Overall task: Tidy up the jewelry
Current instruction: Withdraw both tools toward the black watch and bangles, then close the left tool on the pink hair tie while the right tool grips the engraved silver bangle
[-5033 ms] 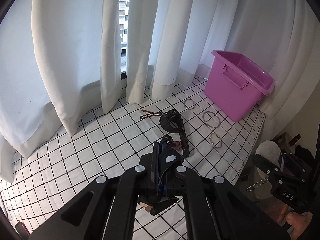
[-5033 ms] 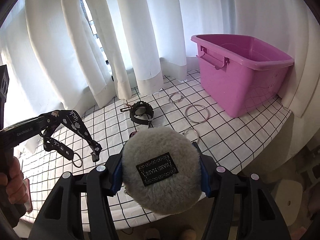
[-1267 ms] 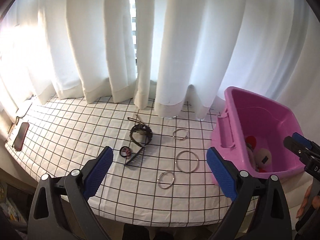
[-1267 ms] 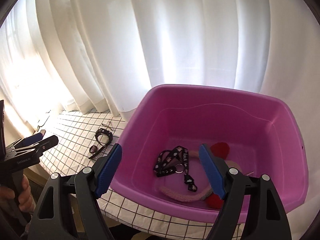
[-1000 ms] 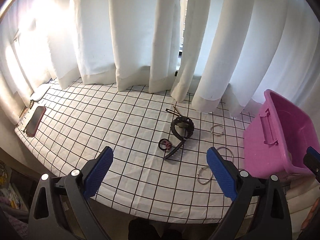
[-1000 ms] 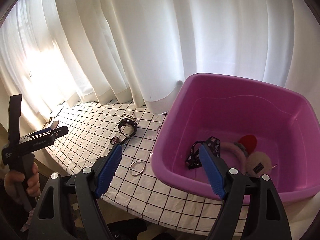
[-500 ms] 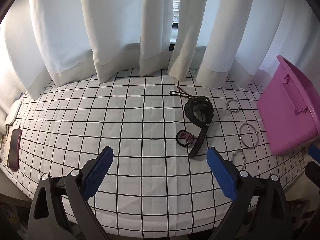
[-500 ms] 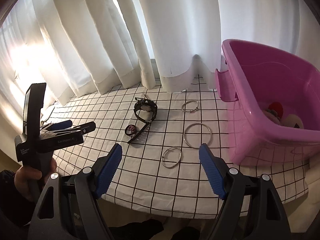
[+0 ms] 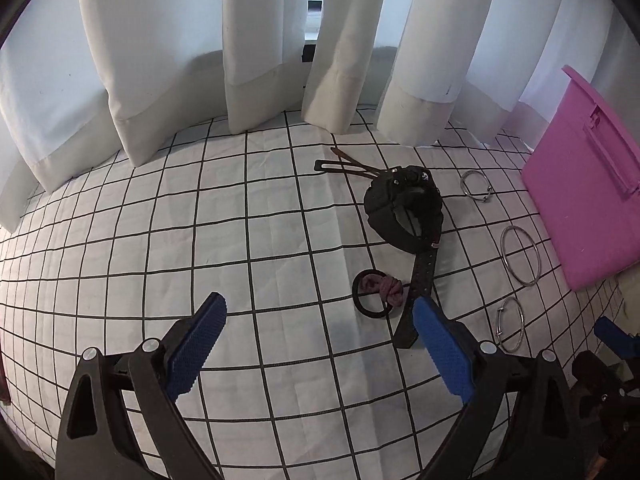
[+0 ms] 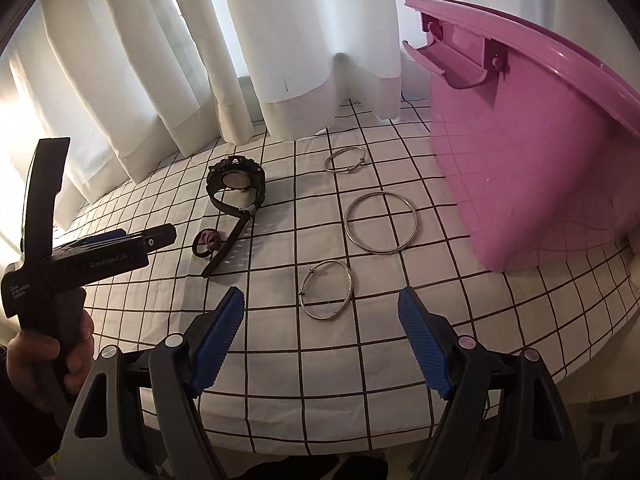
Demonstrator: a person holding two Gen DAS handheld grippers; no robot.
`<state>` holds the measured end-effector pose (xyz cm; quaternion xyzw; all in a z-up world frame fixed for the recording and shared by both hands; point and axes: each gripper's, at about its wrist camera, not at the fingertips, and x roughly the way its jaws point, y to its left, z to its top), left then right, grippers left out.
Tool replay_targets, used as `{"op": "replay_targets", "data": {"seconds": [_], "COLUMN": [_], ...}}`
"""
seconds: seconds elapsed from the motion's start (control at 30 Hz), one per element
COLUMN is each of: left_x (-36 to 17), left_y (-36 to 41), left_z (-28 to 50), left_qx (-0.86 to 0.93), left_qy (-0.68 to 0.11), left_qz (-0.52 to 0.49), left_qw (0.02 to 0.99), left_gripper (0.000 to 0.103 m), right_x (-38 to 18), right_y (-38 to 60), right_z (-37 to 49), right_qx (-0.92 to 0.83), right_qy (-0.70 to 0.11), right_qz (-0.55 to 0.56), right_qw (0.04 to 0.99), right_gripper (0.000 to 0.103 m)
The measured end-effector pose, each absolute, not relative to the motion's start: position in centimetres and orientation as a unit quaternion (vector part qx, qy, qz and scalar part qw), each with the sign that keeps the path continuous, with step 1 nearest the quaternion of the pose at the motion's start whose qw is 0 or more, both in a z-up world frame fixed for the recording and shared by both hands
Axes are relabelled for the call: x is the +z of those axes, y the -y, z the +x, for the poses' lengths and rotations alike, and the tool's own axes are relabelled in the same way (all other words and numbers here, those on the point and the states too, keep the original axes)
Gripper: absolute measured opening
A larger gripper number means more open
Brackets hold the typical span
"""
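Observation:
On the checked tablecloth lie a black watch [image 9: 405, 208] [image 10: 236, 184], a black hair tie with a pink knot [image 9: 378, 291] [image 10: 207, 242], a brown hair clip [image 9: 344, 166] and three silver bangles: a small far one [image 10: 345, 165], a large one [image 10: 381, 222] and a near one [image 10: 328, 290]. My left gripper [image 9: 320, 340] is open and empty, low over the cloth just short of the hair tie. My right gripper [image 10: 320, 328] is open and empty, just short of the near bangle. The pink bin [image 10: 540, 128] stands at the right.
White curtains [image 9: 256, 40] hang along the back of the table. The table's front edge [image 10: 360, 436] runs under my right gripper. My left gripper's body and the hand holding it show at the left of the right wrist view [image 10: 92, 256].
Both grippers let their items go into the pink bin, then swung left and down to the table. They now sit lower and closer to the hair tie and the near bangle.

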<state>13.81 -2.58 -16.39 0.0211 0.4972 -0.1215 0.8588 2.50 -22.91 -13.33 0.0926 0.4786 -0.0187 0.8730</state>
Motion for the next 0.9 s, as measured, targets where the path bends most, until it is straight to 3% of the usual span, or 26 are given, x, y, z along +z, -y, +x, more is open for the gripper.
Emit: {"op": "replay_targets", "data": {"seconds": [0.9], "left_x": [-21.2], "left_y": [4.7], "left_z": [15.7], "left_qx": [-0.140], "left_qy": [-0.483], "left_qz": [0.047], "left_qw": [0.863], "left_gripper": [0.093], "right_x": [-18.7], "right_y": [20.9], "right_z": [4.7], "right_qx": [-0.045], "right_qy": [-0.479], "right_qz": [0.055], "right_qw": [0.875], "right_gripper": [0.076]}}
